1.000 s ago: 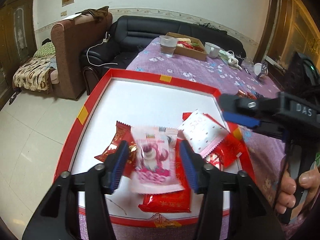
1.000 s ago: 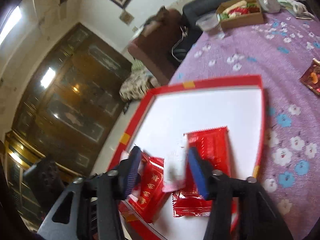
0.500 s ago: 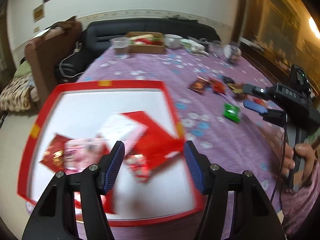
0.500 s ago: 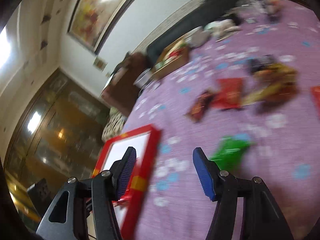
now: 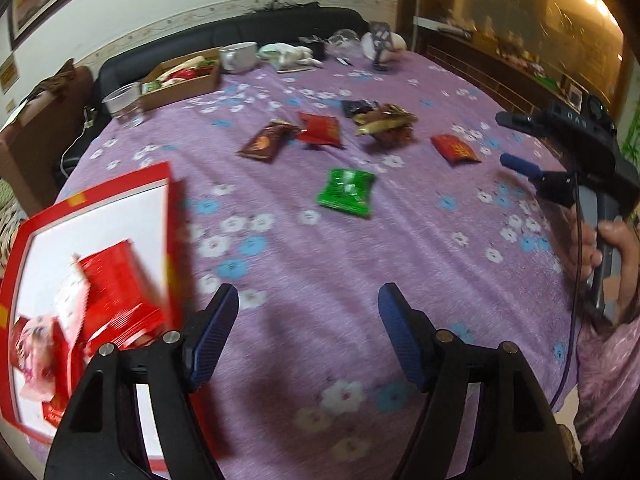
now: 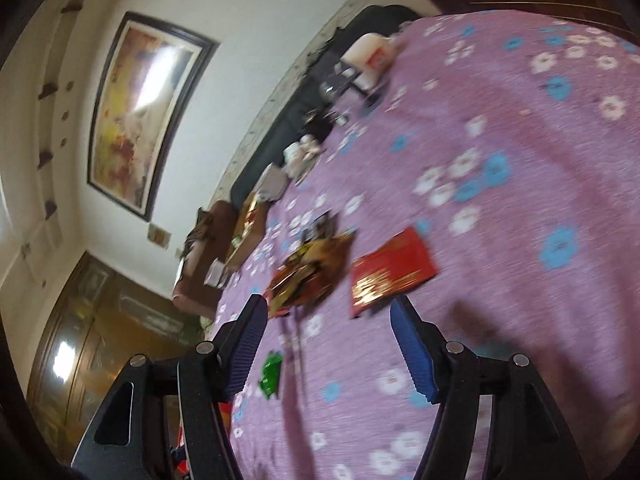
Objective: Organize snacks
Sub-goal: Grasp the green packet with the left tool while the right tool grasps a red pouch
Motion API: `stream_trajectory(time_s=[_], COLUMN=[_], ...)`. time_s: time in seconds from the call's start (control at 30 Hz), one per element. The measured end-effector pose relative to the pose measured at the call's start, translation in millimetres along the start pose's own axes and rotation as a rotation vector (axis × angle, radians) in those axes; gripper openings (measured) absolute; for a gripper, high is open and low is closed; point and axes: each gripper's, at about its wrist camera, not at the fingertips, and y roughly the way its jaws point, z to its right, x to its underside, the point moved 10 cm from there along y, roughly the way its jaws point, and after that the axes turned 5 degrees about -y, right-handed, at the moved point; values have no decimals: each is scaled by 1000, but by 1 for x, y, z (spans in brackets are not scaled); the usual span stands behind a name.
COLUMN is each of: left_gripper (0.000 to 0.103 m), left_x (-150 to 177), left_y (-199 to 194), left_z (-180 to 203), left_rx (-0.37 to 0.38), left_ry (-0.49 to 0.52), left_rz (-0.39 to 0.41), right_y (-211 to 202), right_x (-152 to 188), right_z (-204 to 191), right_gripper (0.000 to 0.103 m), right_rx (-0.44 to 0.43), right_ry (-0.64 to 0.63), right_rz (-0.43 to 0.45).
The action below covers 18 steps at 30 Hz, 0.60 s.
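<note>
both tongs are released with nothing between the pads, their jaws having just been opening: the left tongs (image 5: 308,330) over bare purple counter (image 5: 360,264) beside the red tray (image 5: 170,216), likely to fetch more. a few glossy red and pink packets lie in the tray; a crinkled green packet (image 5: 346,192) and a flat red gold-printed packet (image 6: 390,276), just ahead of the right tongs (image 6: 332,346), lie loose.

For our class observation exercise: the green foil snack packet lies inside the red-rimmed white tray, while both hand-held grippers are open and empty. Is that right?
Not quite. The green foil snack packet lies on the purple flowered tablecloth, outside the red-rimmed white tray, as the left wrist view shows. The rest stands: the left hand-held gripper and right hand-held gripper are open and empty, their jaws having just been opening.
</note>
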Motion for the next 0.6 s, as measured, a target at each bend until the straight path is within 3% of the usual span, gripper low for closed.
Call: stream_trajectory(time_s=[0.1, 0.27, 0.43, 0.6], left_gripper=[72, 72, 72, 72], left_x=[-9, -27, -43, -45], left_y=[9, 27, 44, 57], left_z=[12, 20, 19, 20], left_rx=[-17, -55, -72, -55], left_ry=[38, 69, 57, 35], left_rz=[-3, 0, -5, -31], right_y=[-8, 6, 38, 61], right_x=[-14, -29, -25, -18], right_z=[9, 17, 12, 16], right_gripper=[68, 71, 71, 71], right_rx=[49, 164, 232, 333], right_ry=[-13, -70, -133, -210], right_rz=[3, -73, -156, -174])
